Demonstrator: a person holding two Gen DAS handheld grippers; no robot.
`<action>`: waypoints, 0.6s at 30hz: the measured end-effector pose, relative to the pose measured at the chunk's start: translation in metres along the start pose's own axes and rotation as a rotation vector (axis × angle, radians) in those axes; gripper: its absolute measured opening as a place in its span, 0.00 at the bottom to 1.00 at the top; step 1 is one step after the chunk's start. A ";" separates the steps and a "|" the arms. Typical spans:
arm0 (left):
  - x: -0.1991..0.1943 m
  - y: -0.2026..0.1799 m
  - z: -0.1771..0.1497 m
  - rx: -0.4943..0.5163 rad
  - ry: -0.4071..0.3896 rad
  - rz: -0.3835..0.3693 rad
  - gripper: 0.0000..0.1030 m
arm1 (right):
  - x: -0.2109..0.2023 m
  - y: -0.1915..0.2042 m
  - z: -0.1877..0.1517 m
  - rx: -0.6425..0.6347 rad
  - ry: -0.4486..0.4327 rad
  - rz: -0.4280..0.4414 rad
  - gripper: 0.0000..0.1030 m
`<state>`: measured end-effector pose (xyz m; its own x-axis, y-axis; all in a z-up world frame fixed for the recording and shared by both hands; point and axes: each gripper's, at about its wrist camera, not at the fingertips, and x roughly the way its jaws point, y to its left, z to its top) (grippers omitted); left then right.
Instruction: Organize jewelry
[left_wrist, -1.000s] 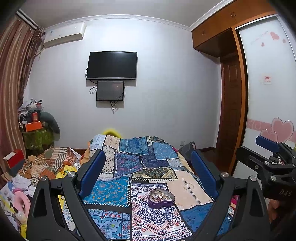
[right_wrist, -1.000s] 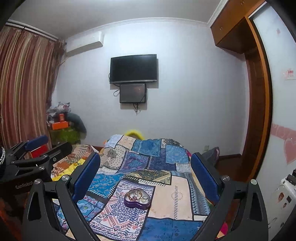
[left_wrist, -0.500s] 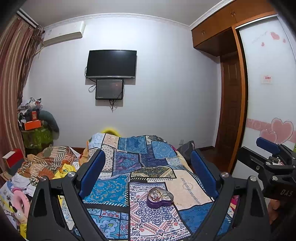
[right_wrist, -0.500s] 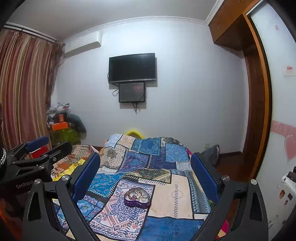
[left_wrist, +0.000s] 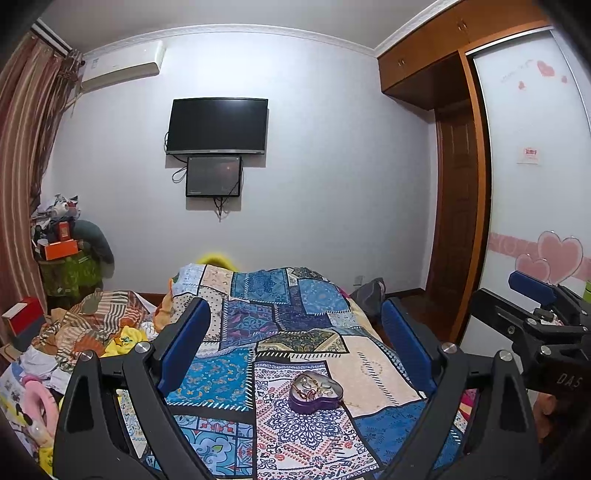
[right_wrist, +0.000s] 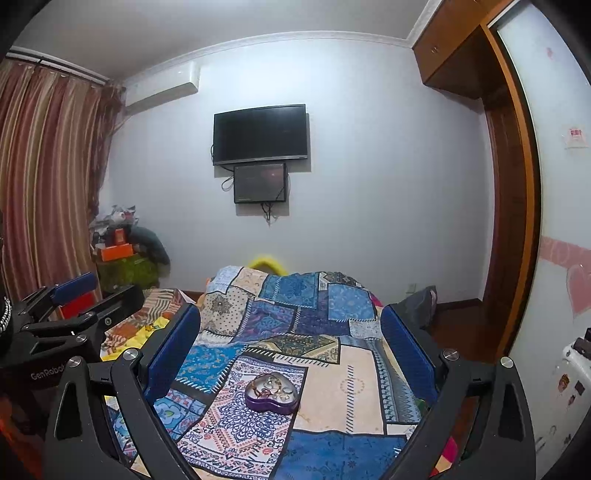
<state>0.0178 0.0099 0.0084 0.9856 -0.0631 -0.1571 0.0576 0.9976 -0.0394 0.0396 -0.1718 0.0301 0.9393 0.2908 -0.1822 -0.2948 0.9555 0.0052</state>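
A purple heart-shaped tin with several pieces of jewelry inside sits open on the patchwork bedspread. It also shows in the right wrist view. My left gripper is open and empty, held above the bed short of the tin. My right gripper is open and empty, also short of the tin. The right gripper shows at the right edge of the left wrist view. The left gripper shows at the left edge of the right wrist view.
A pile of clothes lies left of the bed. A cluttered stand with an orange box is in the far left corner. A TV hangs on the far wall. A wardrobe and a door are at right.
Both views have drifted slightly. The tin sits a little lower left in the left wrist view. Both grippers stay open.
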 end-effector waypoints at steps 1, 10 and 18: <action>0.001 0.001 0.001 -0.002 0.000 -0.002 0.91 | 0.000 0.000 0.000 0.001 -0.002 -0.001 0.94; 0.000 0.002 0.001 -0.002 0.000 -0.004 0.91 | -0.001 0.001 -0.001 0.004 -0.003 -0.002 0.94; 0.004 0.005 0.001 -0.007 0.008 -0.004 0.91 | 0.000 0.000 -0.001 0.010 0.006 0.003 0.94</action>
<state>0.0218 0.0147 0.0090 0.9840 -0.0669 -0.1650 0.0600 0.9971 -0.0467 0.0398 -0.1721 0.0288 0.9372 0.2938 -0.1877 -0.2963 0.9550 0.0155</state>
